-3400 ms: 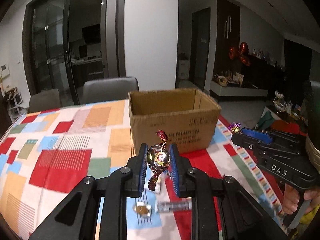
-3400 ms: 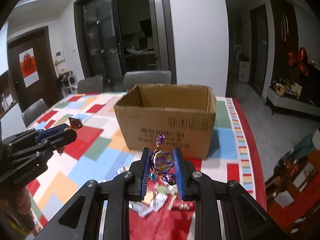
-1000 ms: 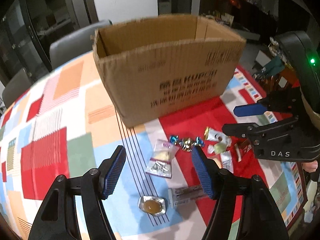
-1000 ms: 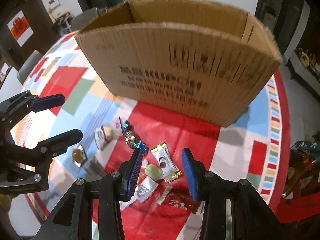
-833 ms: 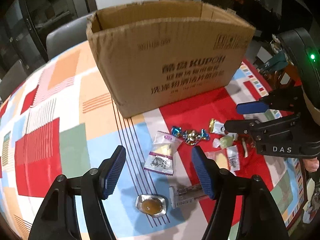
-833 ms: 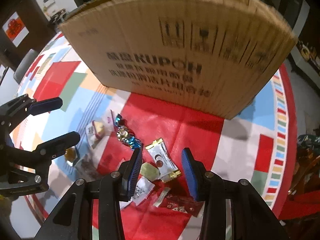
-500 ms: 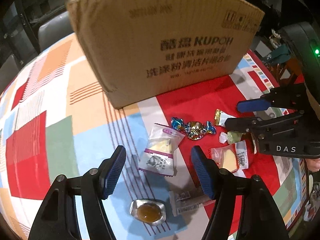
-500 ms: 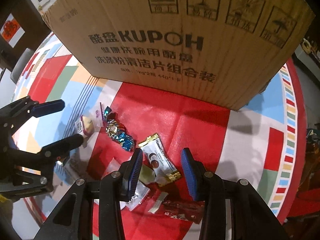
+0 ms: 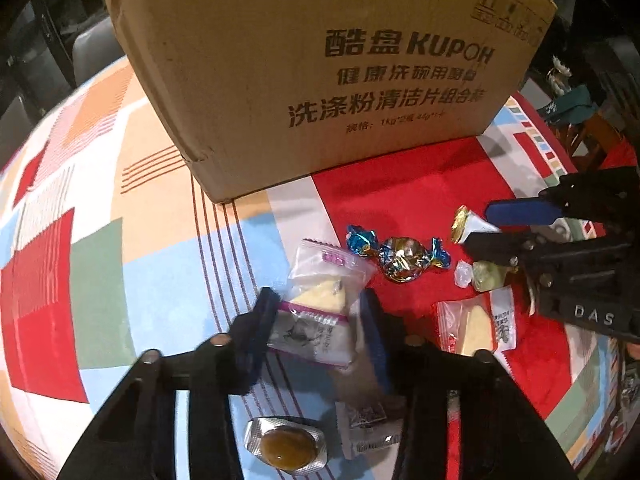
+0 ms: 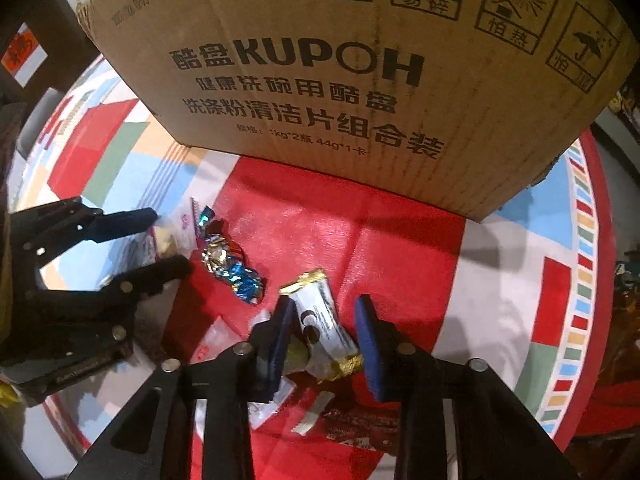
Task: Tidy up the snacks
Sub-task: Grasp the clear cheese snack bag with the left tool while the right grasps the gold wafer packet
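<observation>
Nearest the left wrist camera, a foil cup [image 9: 286, 445] of brown jelly and a small sachet [image 9: 368, 424] lie on the patchwork cloth [image 9: 92, 280]. Just past them the left gripper [image 9: 318, 320] is closing around a clear packet [image 9: 320, 308] with a purple band; both blue pads sit at the packet's edges, and the packet lies flat on the cloth. To its right is a red-edged packet [image 9: 474, 322], then a green candy [image 9: 486, 276] and a blue-and-gold candy [image 9: 398, 258].

In the right wrist view, the right gripper [image 10: 324, 334] is closing over a white bar [image 10: 322, 320] with gold ends. The left pad touches the bar; a gap shows at the right pad, so it is not yet clamped. A red wrapper [image 10: 356, 424] lies under the gripper.

Beyond all the snacks stands the cardboard box [image 10: 360, 72], printed "KUPOH".
</observation>
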Demonstrator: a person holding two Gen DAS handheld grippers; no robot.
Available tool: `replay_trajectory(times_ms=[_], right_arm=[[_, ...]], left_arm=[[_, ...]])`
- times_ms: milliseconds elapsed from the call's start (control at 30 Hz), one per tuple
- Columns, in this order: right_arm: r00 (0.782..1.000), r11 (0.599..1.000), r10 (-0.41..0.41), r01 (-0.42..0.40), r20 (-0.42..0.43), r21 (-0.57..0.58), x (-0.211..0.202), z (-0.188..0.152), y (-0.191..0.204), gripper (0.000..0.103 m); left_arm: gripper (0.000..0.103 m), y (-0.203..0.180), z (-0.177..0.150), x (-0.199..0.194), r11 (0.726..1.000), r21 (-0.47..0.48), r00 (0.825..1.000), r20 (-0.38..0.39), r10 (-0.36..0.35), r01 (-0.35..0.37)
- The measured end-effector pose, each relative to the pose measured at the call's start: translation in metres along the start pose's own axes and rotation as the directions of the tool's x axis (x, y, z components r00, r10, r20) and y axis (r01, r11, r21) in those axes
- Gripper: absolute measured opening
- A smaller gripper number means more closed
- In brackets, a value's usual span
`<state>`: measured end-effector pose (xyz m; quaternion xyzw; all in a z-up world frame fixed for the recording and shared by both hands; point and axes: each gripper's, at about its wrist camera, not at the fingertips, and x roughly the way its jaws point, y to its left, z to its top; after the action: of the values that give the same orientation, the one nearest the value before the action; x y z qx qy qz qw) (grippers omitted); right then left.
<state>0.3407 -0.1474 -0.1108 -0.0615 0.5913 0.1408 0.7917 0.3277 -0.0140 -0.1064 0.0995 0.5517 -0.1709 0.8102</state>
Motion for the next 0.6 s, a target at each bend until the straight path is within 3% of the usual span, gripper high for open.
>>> replay_trajectory(times_ms=[167, 600], right_arm=[[1.0, 1.0, -0.005, 0.005, -0.004, 0.018, 0.002, 0.001, 0.002, 0.021], [0.998, 0.999, -0.014, 0.011, 0.064, 0.046, -0.028, -0.007, -0.006, 0.02]], left_arm=[[0.033, 0.0, -0.003, -0.003, 1.0, -0.019, 1.0, -0.001, 0.0, 0.0], [0.032, -0.005, -0.011, -0.041, 0.999, -0.039, 0.997, 0.083, 0.005, -0.002]])
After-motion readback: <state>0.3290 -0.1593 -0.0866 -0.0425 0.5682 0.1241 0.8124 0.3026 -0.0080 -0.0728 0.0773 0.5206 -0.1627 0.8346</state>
